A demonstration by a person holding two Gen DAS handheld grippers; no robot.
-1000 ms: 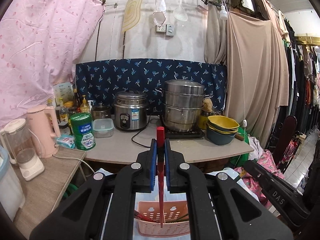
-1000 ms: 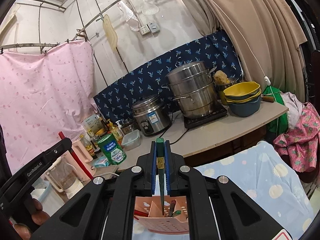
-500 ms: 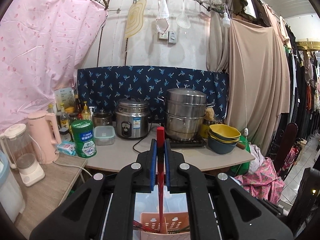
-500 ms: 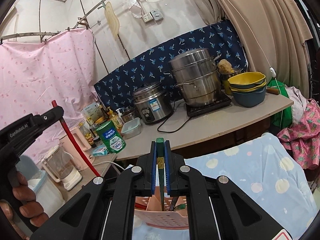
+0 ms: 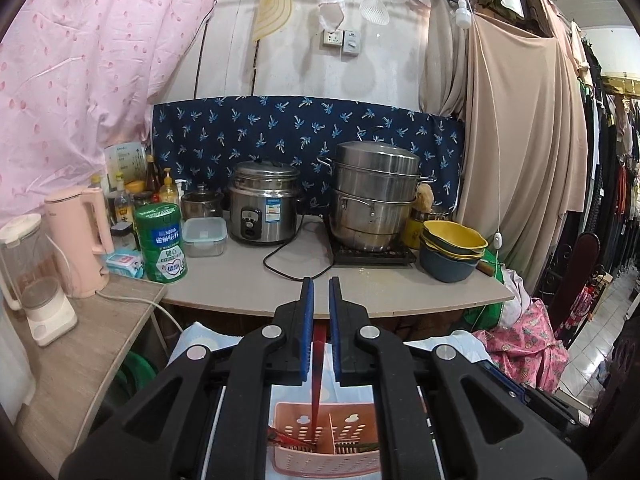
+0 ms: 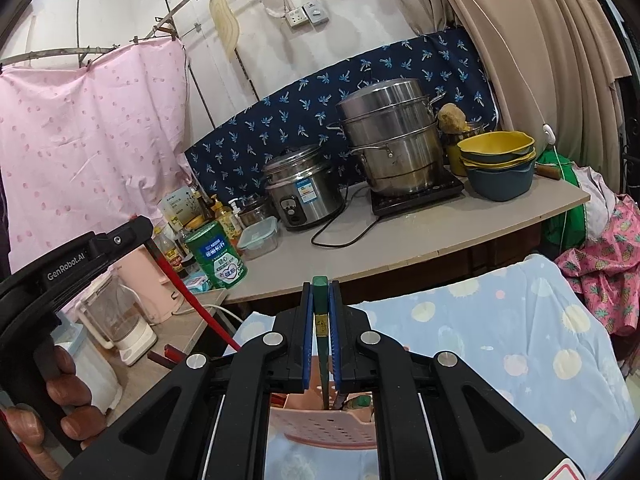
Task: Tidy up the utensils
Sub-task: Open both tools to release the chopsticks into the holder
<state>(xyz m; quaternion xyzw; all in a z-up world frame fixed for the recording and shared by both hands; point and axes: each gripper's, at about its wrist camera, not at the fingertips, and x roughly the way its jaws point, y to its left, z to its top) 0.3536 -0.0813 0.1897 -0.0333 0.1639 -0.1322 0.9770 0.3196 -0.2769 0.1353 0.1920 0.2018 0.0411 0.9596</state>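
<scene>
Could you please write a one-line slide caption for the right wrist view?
Right tool clamps a green utensil upright over the pink basket; left tool alongside with a red one.

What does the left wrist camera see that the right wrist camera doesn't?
Only the left wrist view: the hanging light bulb. Only the right wrist view: a hand holding the other gripper, and the green chopstick pinched in the right gripper. Both: the red chopstick, the pink basket, the steamer pot.
</scene>
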